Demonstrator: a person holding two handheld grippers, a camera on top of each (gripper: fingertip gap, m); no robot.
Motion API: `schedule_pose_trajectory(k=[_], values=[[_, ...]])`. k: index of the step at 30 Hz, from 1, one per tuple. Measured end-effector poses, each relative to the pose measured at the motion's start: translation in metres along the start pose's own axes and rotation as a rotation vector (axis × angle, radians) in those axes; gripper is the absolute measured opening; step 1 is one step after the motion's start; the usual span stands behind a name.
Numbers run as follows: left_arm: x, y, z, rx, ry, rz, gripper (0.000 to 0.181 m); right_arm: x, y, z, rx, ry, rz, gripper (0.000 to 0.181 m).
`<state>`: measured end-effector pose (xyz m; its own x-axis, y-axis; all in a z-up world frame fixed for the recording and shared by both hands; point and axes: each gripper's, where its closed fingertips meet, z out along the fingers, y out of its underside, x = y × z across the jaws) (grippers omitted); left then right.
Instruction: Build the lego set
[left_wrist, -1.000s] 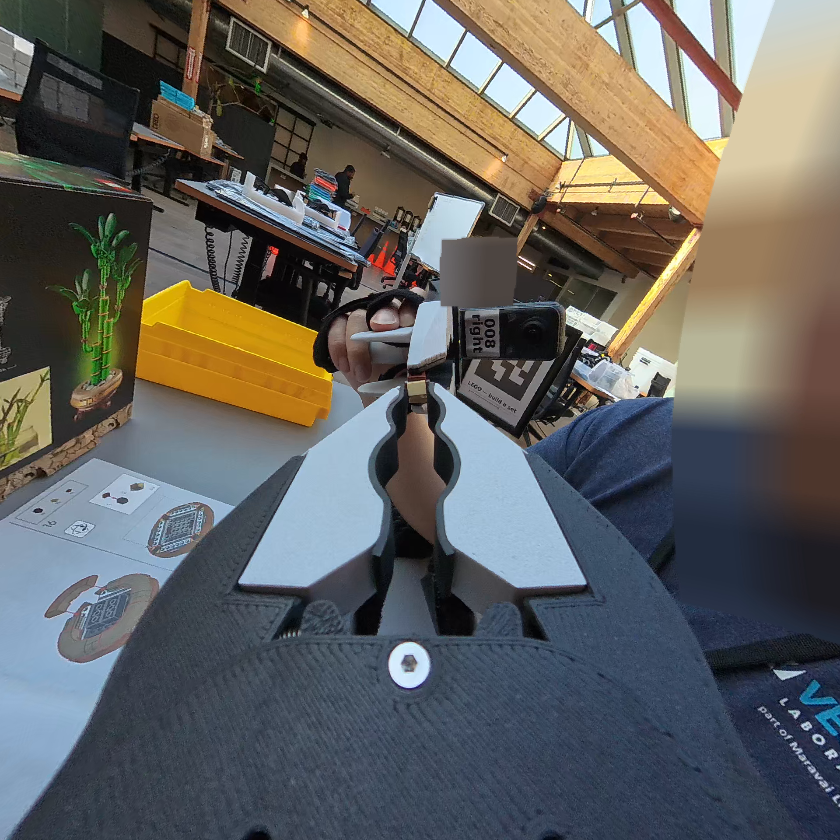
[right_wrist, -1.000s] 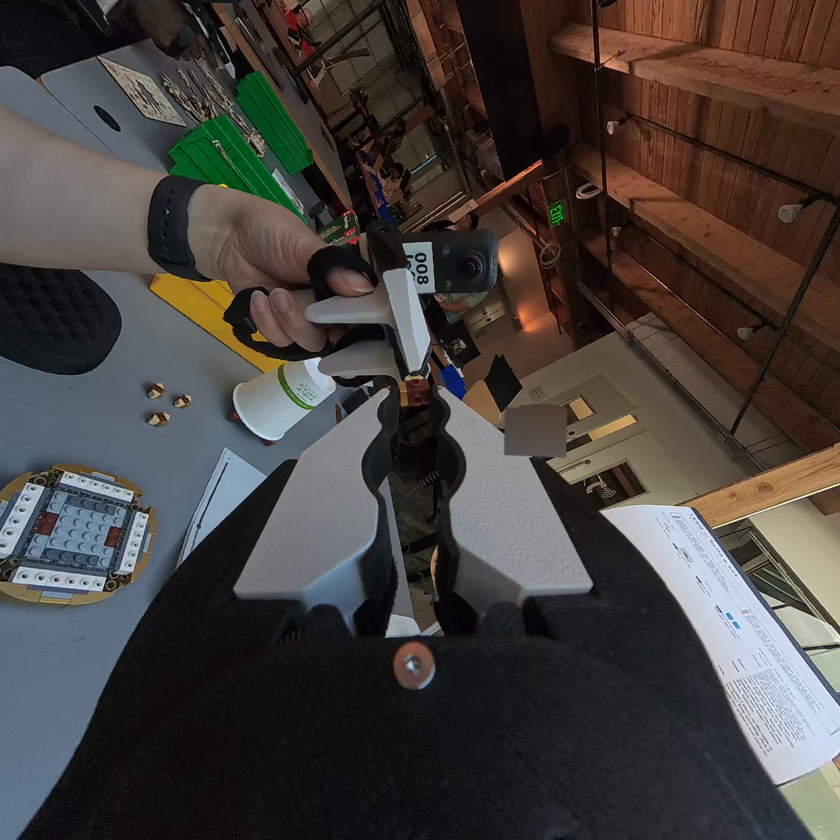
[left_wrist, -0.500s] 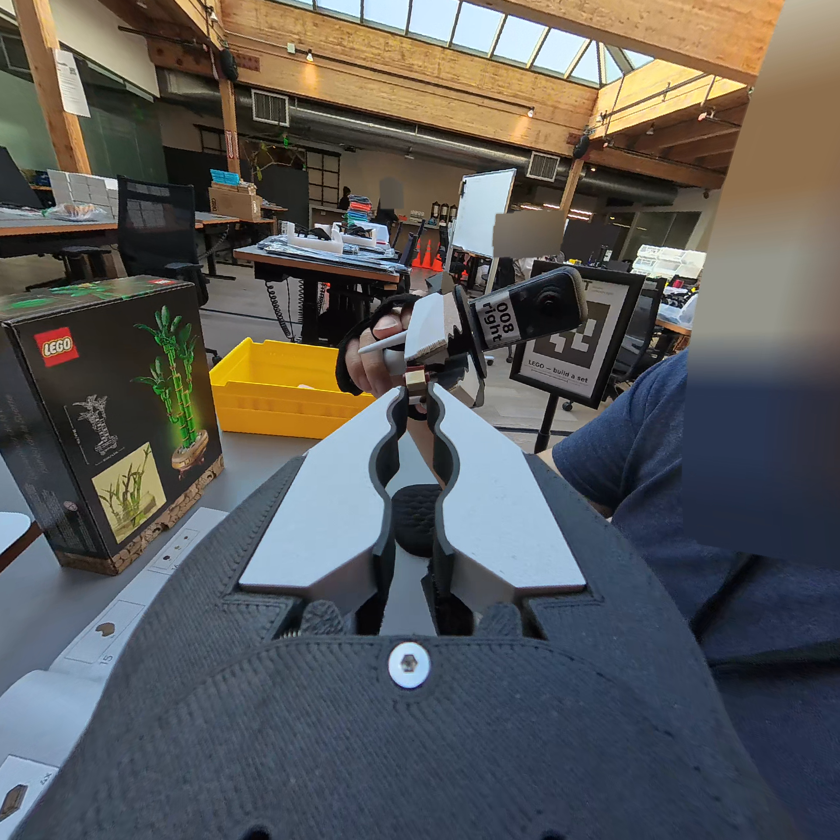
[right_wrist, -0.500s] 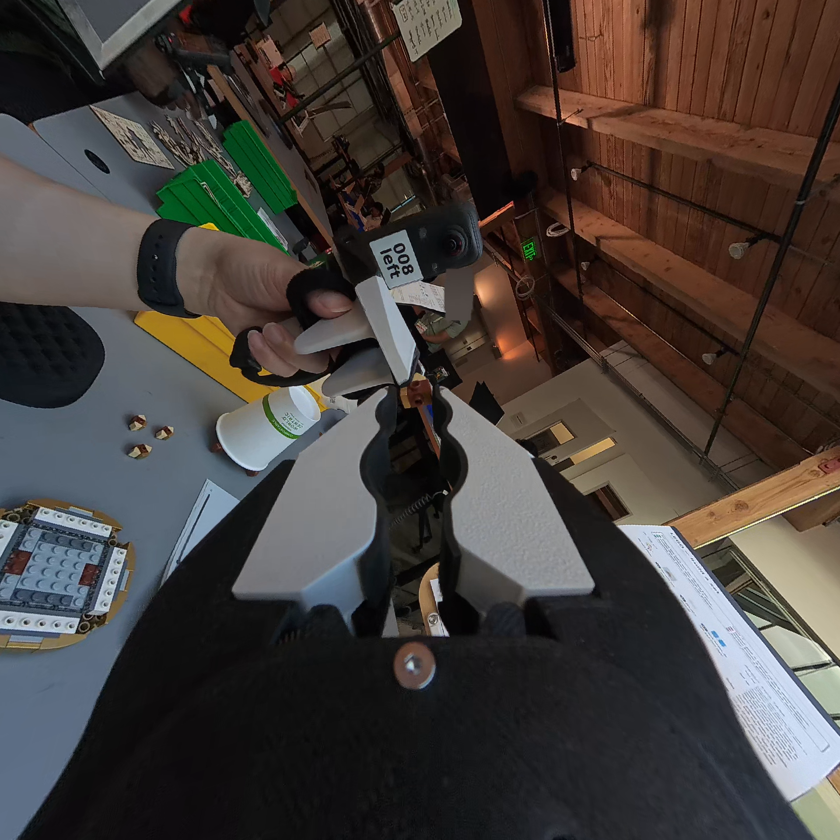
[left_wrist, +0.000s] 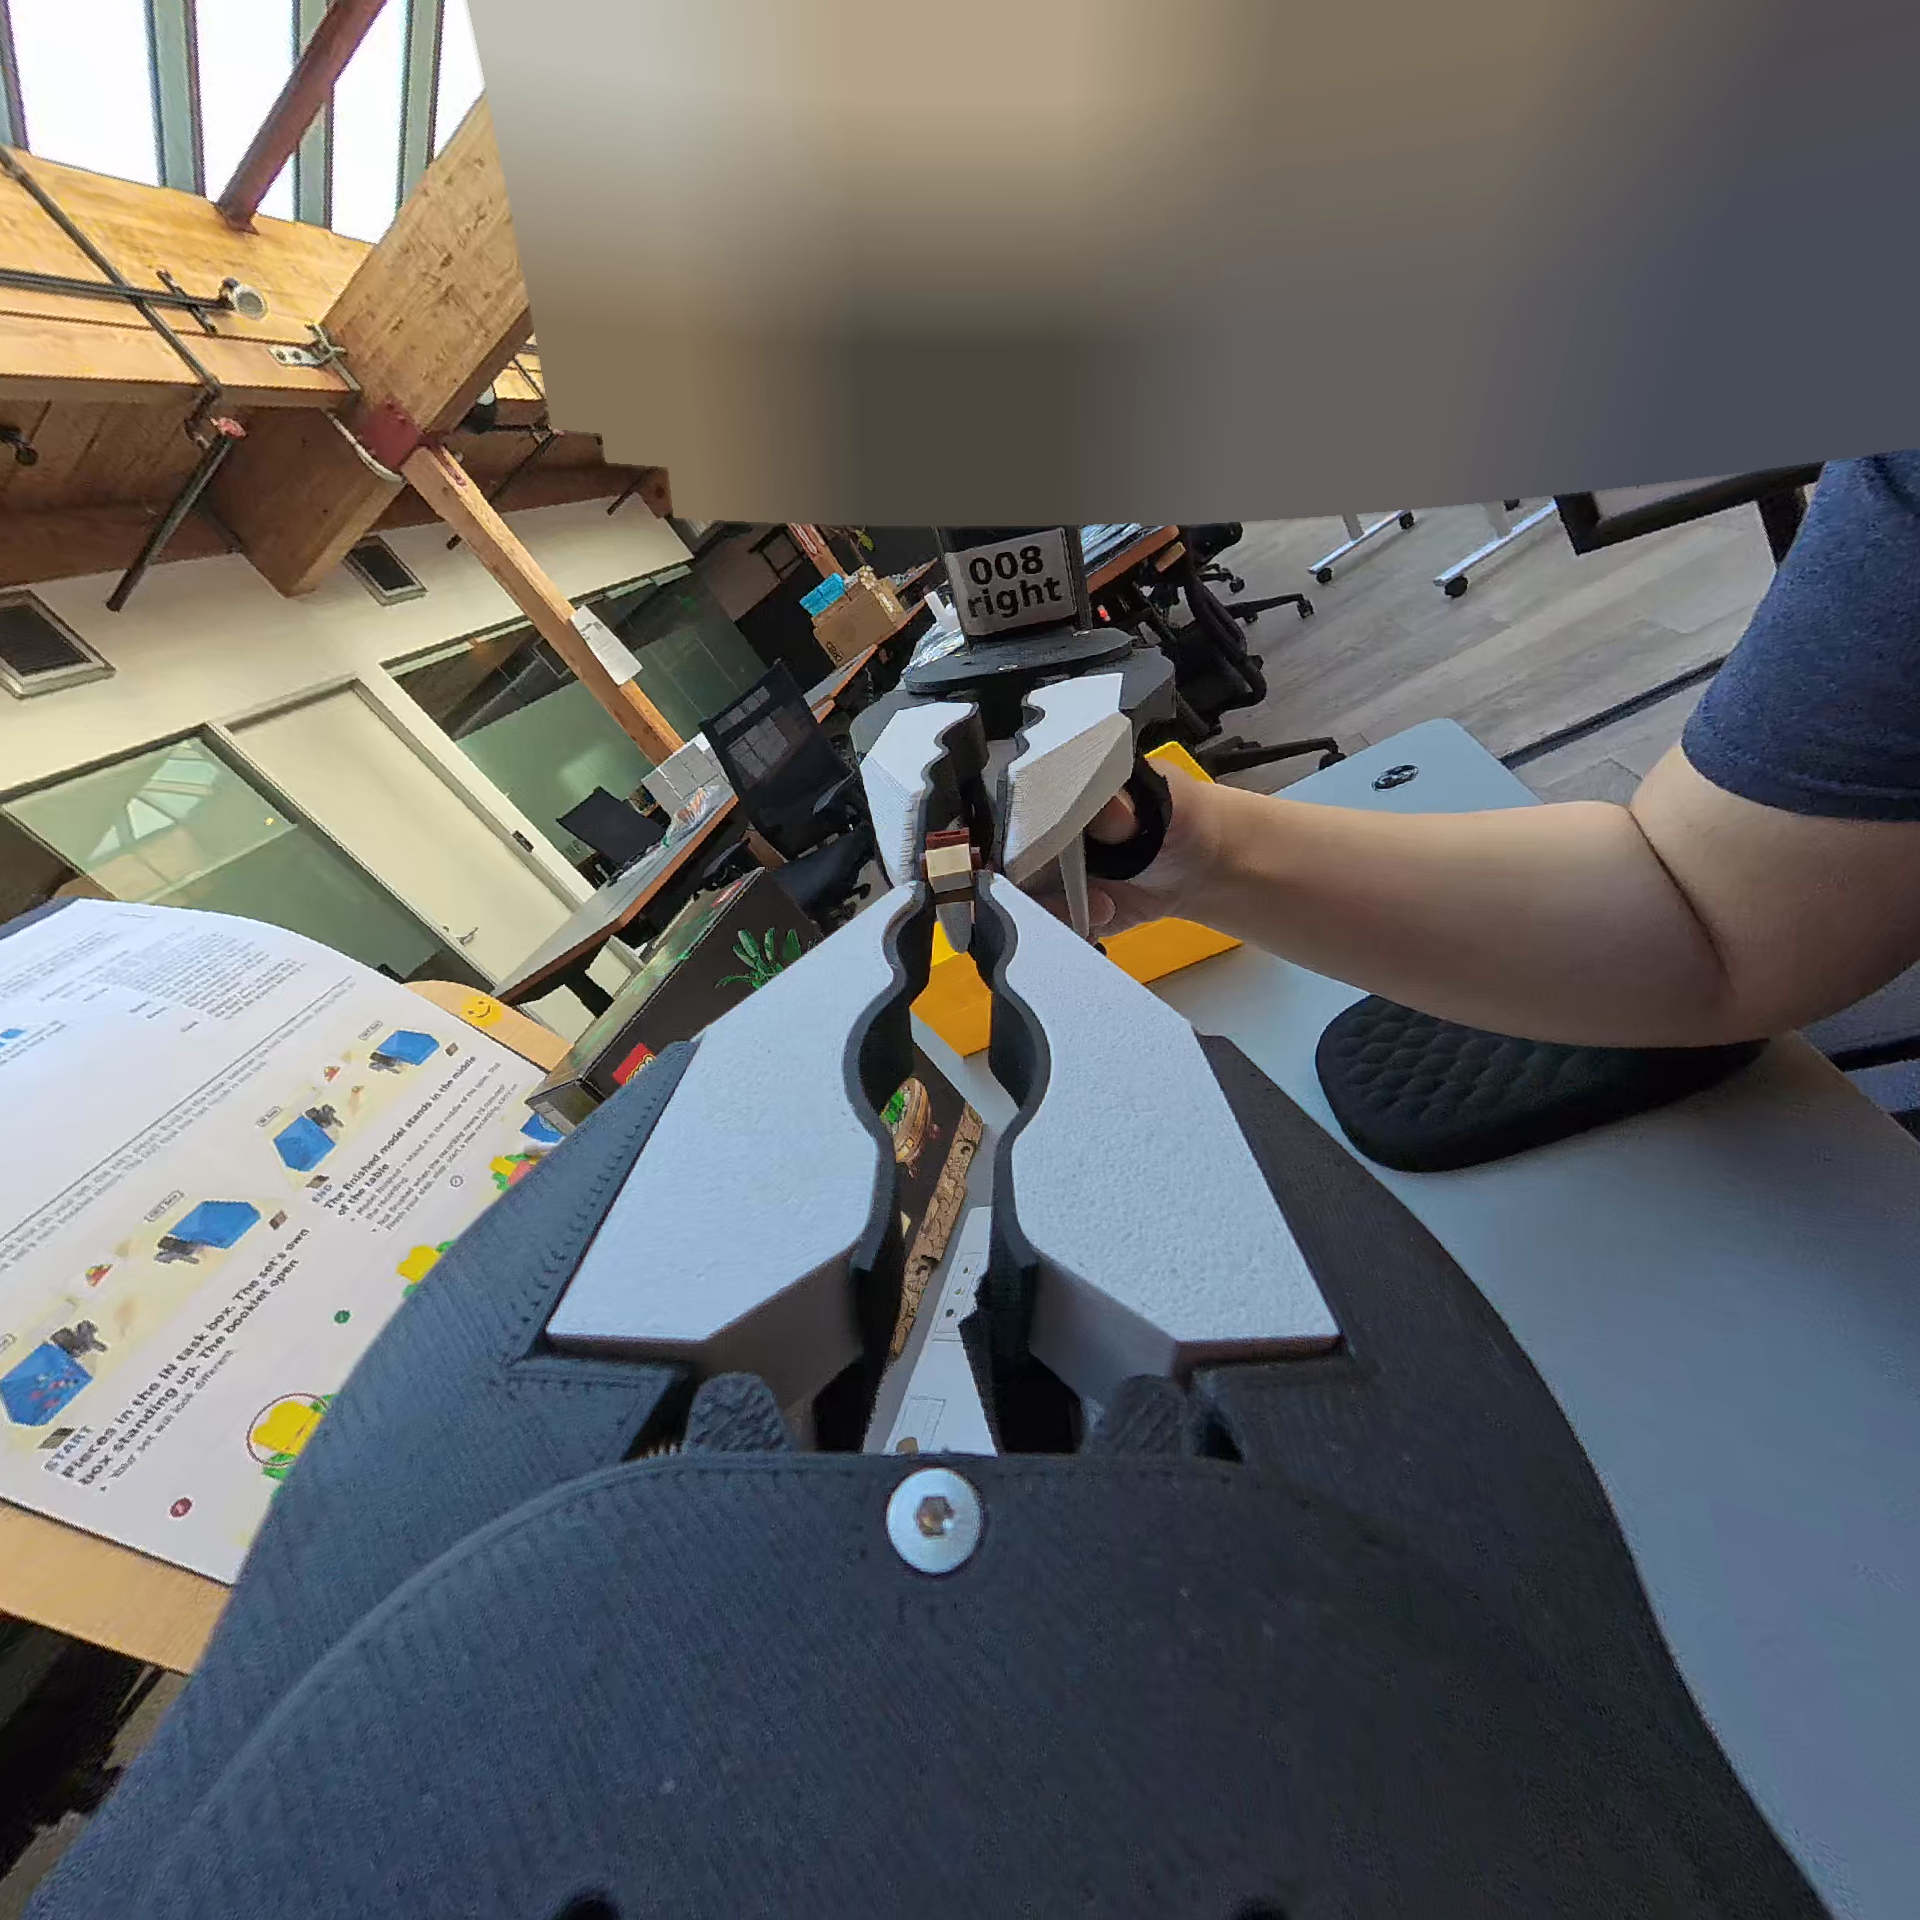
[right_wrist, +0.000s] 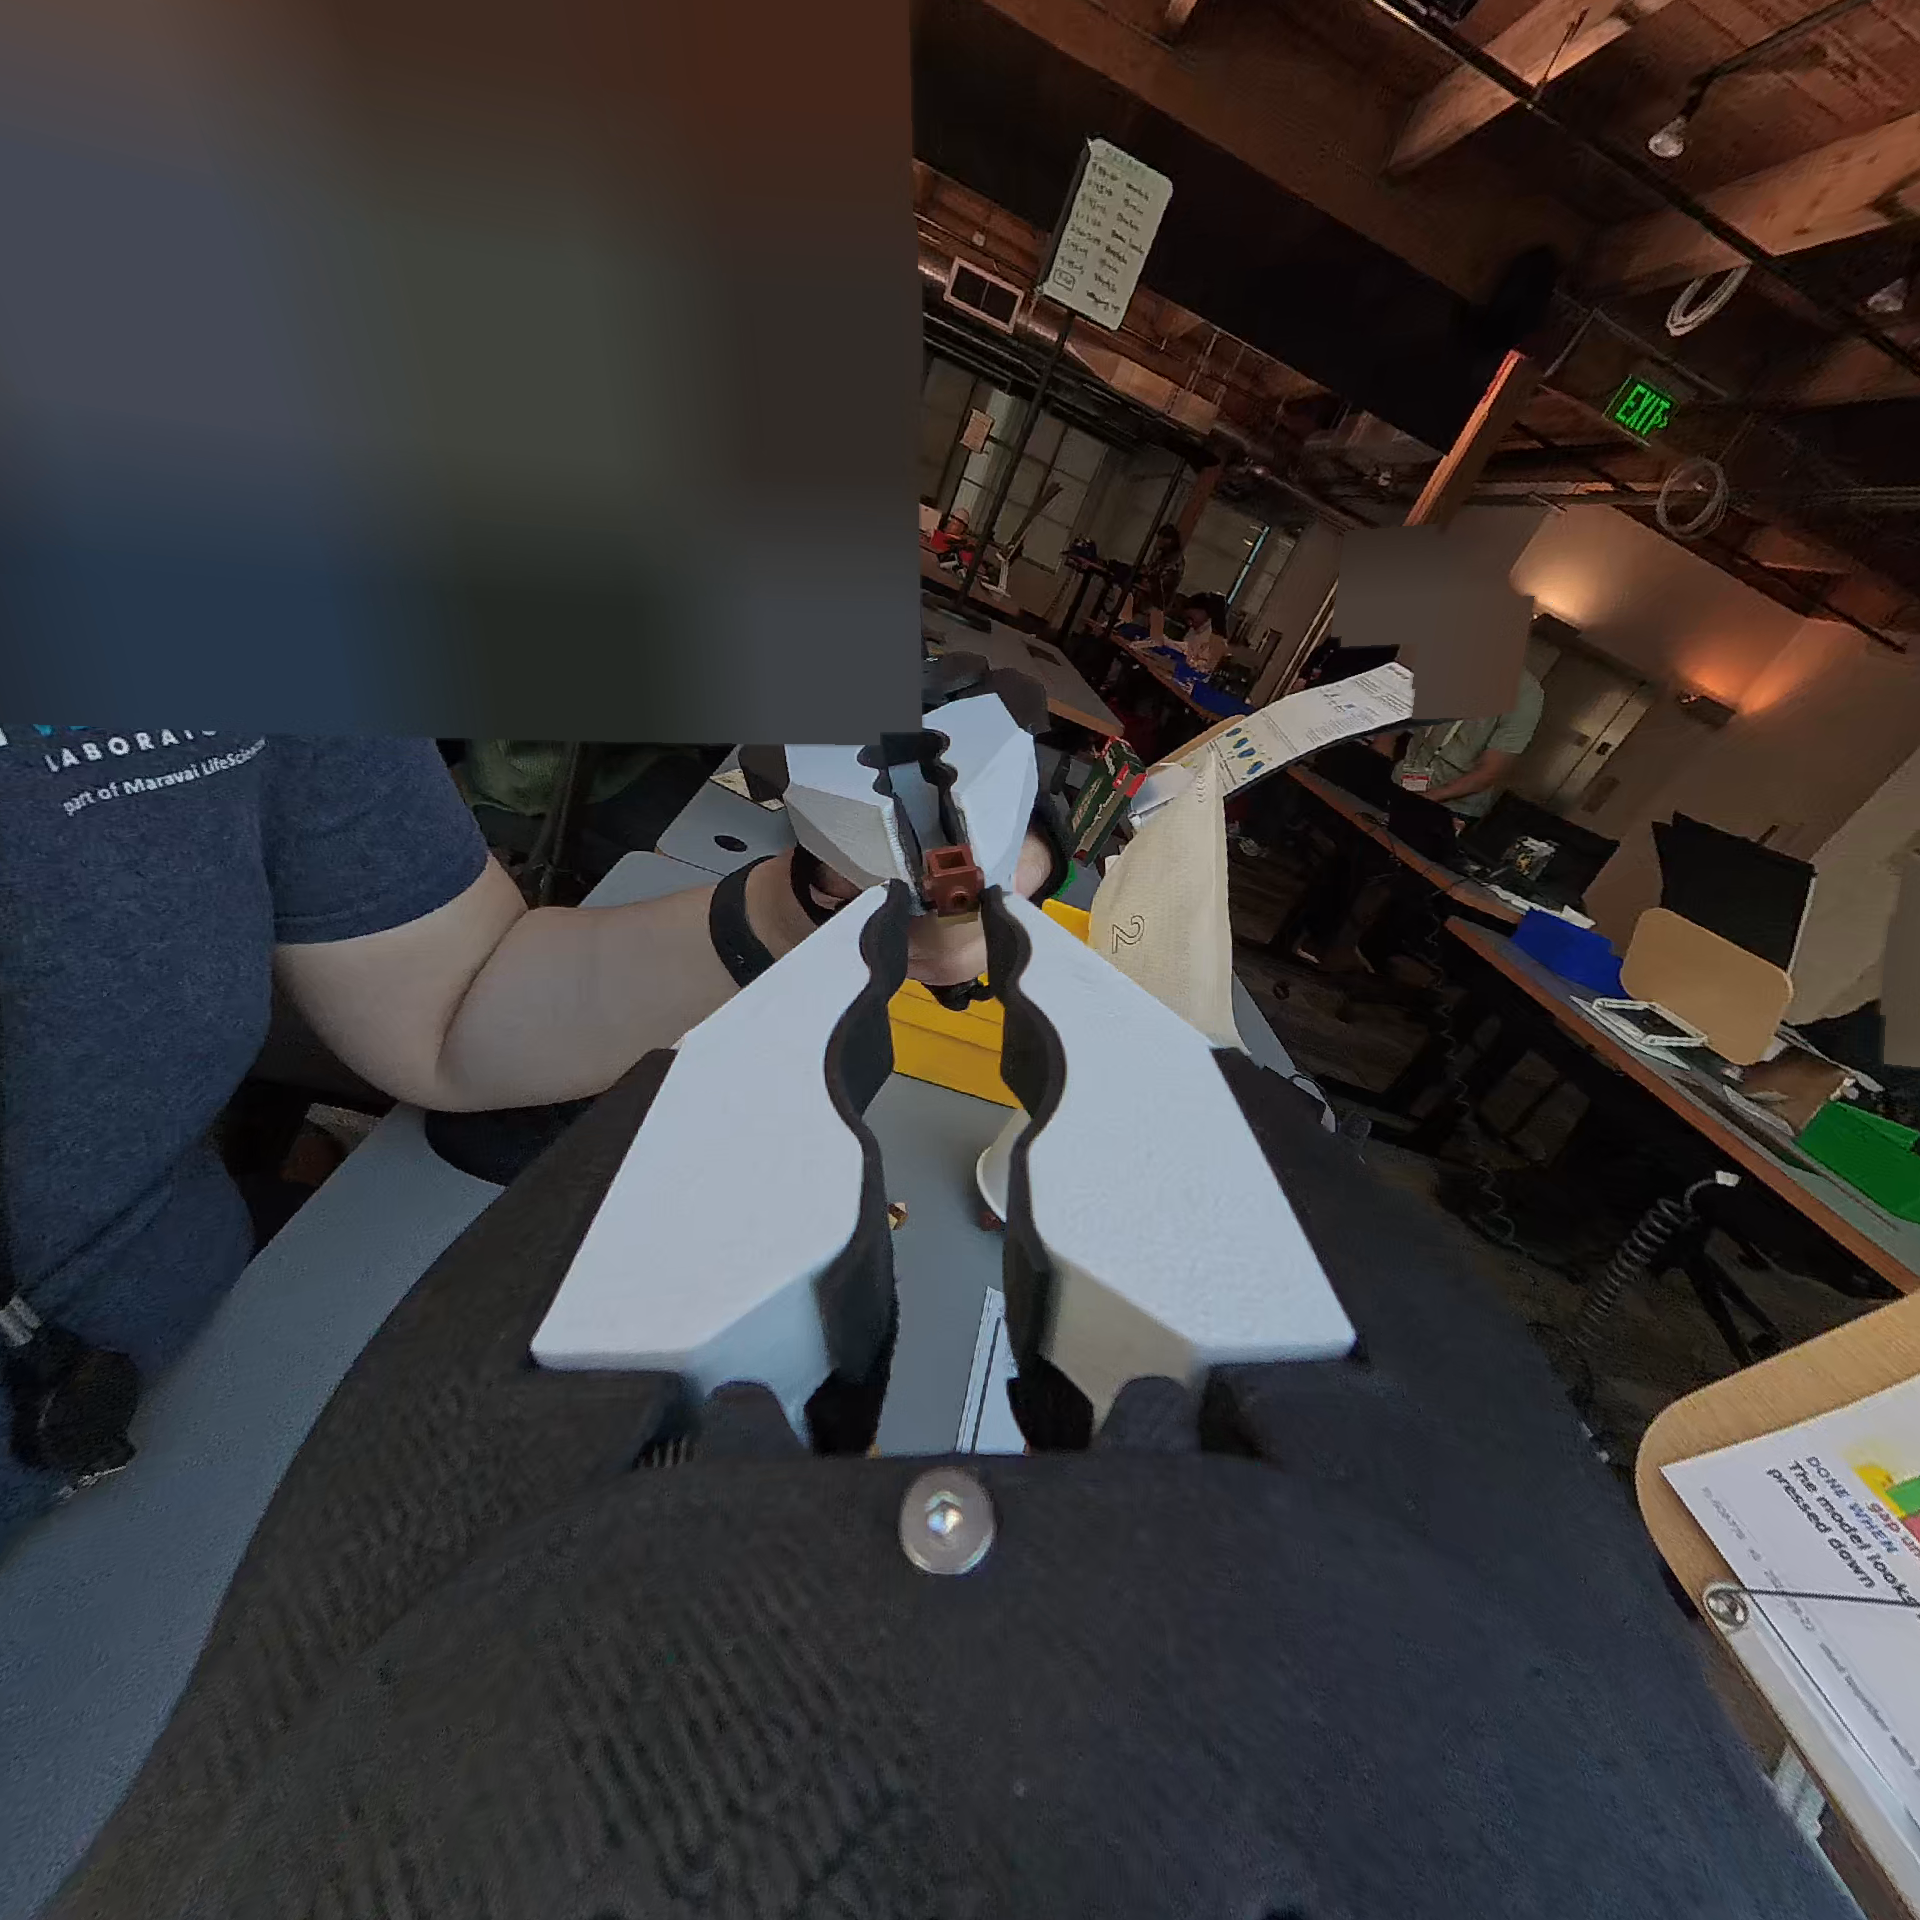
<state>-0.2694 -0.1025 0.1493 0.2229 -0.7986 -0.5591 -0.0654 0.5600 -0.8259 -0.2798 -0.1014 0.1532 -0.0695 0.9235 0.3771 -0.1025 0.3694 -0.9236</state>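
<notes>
My left gripper (left_wrist: 948, 896) and my right gripper (right_wrist: 951, 902) are held in the air, tip to tip, above the grey table (left_wrist: 1662, 1299). A small tan Lego piece (left_wrist: 945, 869) and a small brown Lego piece (right_wrist: 953, 878) sit pressed together where the tips meet. The left gripper is shut on the tan piece and the right gripper on the brown piece (left_wrist: 948, 840). The right gripper shows farther off in the left wrist view (left_wrist: 966, 821), and the left gripper in the right wrist view (right_wrist: 920, 831). A person's hands and forearms hold both.
A yellow tray (left_wrist: 1169, 940) and the black Lego box (left_wrist: 717, 977) stand behind the grippers. A black wrist pad (left_wrist: 1507, 1081) lies under the right forearm. A white paper cup (right_wrist: 995, 1174), loose small pieces (right_wrist: 897, 1210), a paper bag (right_wrist: 1164, 935) and an instruction sheet (left_wrist: 208, 1195) are nearby. Left and right tips are no more than a few centimetres apart.
Both grippers have swung round together, staying tip to tip with the pieces between them. The round base model has left the right wrist view.
</notes>
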Motion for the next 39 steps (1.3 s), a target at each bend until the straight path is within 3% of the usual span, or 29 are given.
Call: schedule_pose_trajectory(k=[23,28,30,31,34,39], values=[[0.018,-0.007,-0.002,0.029,0.079,0.053,0.005,-0.017,-0.007,-0.001,0.007,-0.049,-0.125,0.010],[0.019,-0.009,-0.002,0.018,0.051,0.104,0.006,-0.019,-0.009,-0.001,-0.003,-0.001,-0.267,0.010],[0.013,-0.006,-0.001,-0.034,-0.032,0.201,0.005,-0.013,-0.007,-0.002,-0.039,0.027,-0.229,0.013],[0.008,-0.003,-0.001,-0.072,-0.098,0.283,0.005,-0.012,-0.007,-0.004,-0.051,0.023,-0.173,0.023],[-0.009,0.001,-0.002,-0.205,-0.321,0.603,0.005,0.000,-0.011,-0.008,-0.080,0.062,0.000,0.036],[-0.021,0.008,0.003,-0.354,-0.491,0.903,0.006,0.017,0.001,0.002,-0.248,0.249,0.085,0.037]])
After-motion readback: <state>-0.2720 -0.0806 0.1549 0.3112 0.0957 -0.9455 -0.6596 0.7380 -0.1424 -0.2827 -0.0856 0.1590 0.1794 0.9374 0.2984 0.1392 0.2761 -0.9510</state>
